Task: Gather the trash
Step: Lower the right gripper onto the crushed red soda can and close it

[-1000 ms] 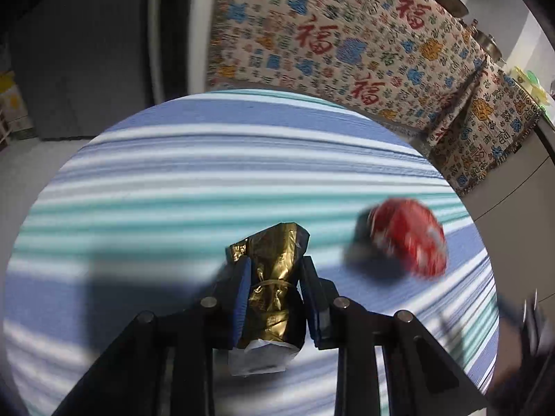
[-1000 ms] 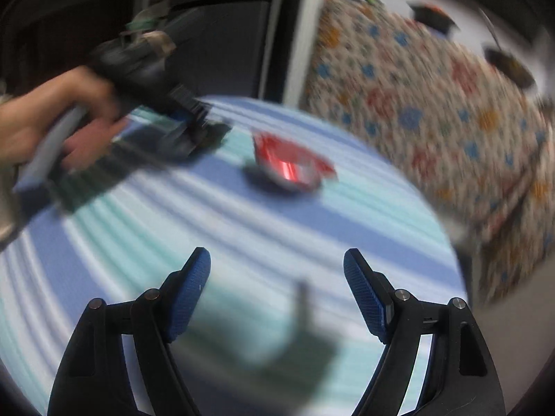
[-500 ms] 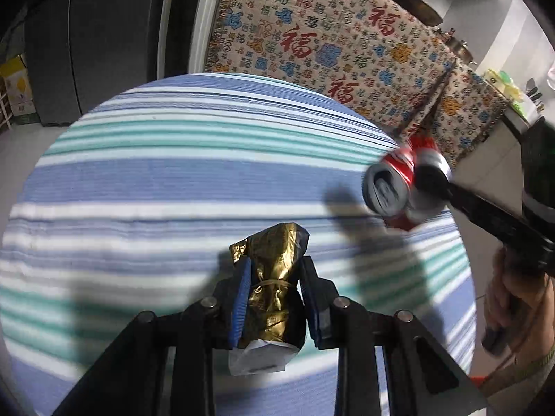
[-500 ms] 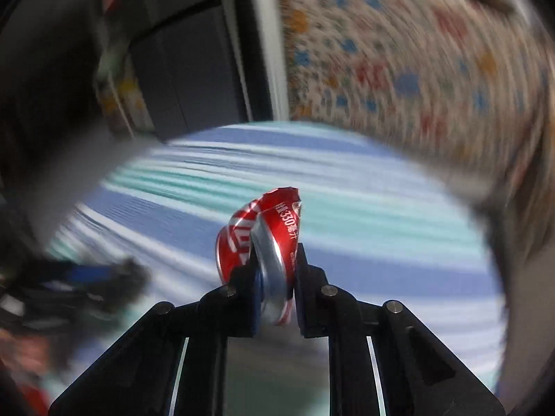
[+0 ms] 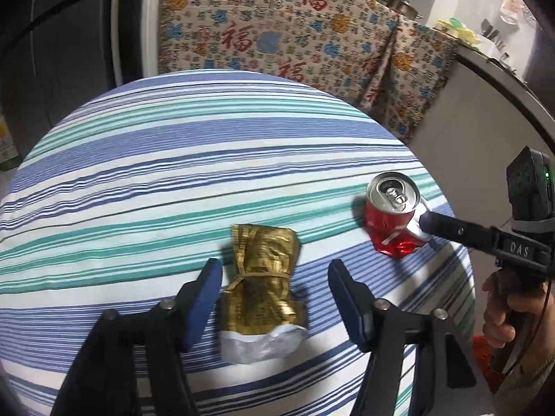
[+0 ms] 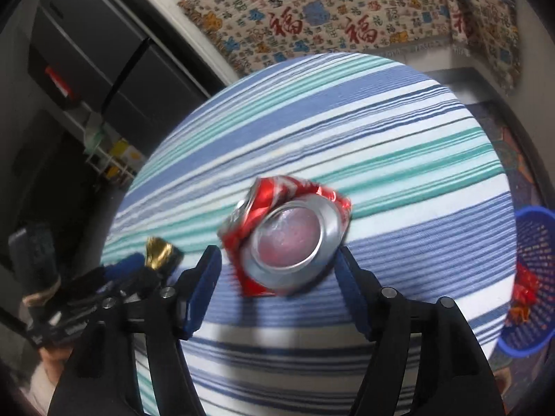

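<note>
Listing what lies before me on the round table [image 5: 145, 159] under its blue, teal and white striped cloth.

Item one: gold foil wrapper [image 5: 260, 277], crumpled, tied at the waist with a thin gold strip, white inner lining showing at its near end. It lies on the cloth close to the table's near edge, between the blue pads of my left gripper [image 5: 272, 287]. My left fingers are opening; neither pad presses on the foil, with a gap showing on each side.

Item two: crushed red drink can [image 6: 284, 239], silver base turned toward my right wrist camera, silver top with pull tab facing away. It sits near the table's right edge, well apart from the wrapper. My right gripper [image 6: 277, 277] is opening around it; the can is between the fingers, and its base rim comes very close to the right pad, though blur keeps me from saying whether they touch.

Item three: blue plastic basket [image 6: 530, 277], off the table beyond its right edge, lower down, with red scraps inside.

Item four: patterned cloth [image 5: 295, 34] with red characters, draped behind the table's far edge.
</note>
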`<state>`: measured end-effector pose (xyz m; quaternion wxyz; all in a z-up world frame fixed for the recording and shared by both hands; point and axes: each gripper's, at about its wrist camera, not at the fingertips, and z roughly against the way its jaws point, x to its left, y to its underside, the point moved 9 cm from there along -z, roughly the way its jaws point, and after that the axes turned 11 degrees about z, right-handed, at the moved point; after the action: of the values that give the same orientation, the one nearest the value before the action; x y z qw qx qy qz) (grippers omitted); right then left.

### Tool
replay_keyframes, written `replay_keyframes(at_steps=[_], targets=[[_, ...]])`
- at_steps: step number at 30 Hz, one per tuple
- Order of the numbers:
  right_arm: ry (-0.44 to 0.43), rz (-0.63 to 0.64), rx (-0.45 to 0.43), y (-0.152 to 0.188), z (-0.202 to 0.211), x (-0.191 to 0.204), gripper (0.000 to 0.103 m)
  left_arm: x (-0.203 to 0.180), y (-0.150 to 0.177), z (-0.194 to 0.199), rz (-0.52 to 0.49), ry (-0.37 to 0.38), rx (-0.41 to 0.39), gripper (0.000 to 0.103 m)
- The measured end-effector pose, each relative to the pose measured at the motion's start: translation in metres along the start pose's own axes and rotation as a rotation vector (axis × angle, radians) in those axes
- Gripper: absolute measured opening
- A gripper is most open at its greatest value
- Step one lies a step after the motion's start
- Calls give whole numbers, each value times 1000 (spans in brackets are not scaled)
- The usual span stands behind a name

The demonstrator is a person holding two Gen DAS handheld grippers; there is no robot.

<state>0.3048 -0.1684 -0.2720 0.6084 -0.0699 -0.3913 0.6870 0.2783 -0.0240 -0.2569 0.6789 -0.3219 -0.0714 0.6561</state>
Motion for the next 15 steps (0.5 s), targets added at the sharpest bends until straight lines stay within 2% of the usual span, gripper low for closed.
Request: replay_keyframes(at_steps=[3, 7, 11, 13, 15], targets=[[47, 87, -4, 7, 8, 4, 88, 1, 4, -7, -31, -3, 41, 66], [145, 179, 5, 10, 11, 3, 88, 7, 7, -11, -40, -10, 55, 66], [153, 302, -44, -2, 13, 20, 93, 9, 10, -7, -42, -7, 58, 66], [173, 397, -41, -3, 8, 32, 93, 12, 8, -5, -39, -15, 51, 66], [204, 436, -20, -3, -2, 33, 93, 16, 8, -4, -38, -15, 46, 66]])
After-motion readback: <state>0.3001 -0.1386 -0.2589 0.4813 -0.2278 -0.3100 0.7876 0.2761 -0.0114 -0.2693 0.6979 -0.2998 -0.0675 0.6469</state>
